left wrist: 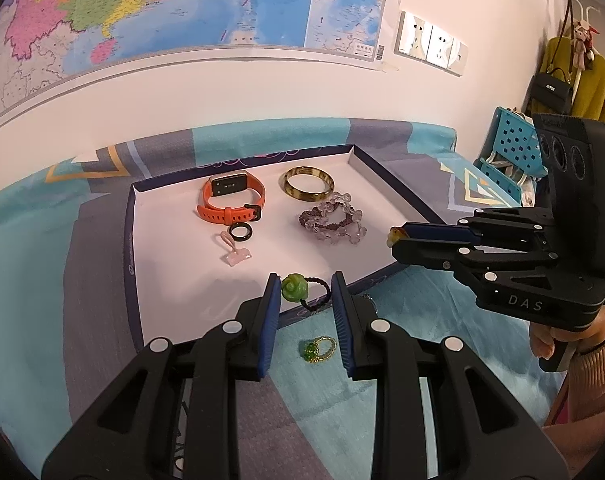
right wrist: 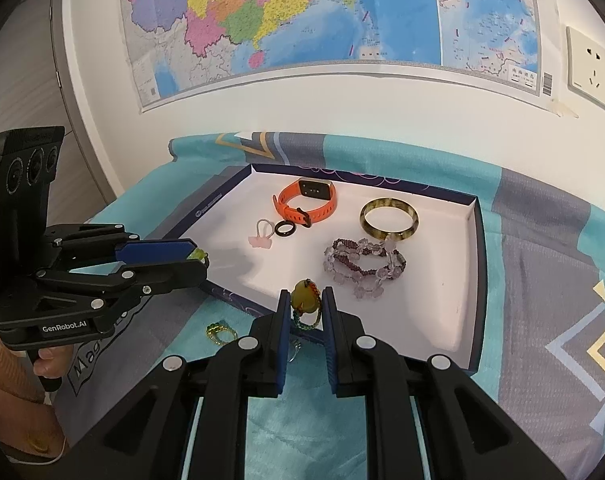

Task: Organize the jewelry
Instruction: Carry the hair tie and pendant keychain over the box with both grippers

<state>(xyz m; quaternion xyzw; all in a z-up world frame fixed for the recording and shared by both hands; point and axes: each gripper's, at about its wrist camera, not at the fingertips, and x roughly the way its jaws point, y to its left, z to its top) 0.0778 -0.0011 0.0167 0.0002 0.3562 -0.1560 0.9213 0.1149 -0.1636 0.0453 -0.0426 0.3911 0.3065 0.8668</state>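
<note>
- Bright, even indoor light, with soft shadows on the white tray (left wrist: 174,240).
- Strong fisheye bending and dark vignetted corners.
- Centre sharp, edges slightly soft.

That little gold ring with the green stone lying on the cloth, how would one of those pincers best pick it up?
Grip the gold ring with the green stone across its thin band, coming straight down from above. It lies flat on the teal bedcloth, outside the white tray, so only its outer edges offer a hold; the bulkier stone end probably gives the pads more to bite.
</note>
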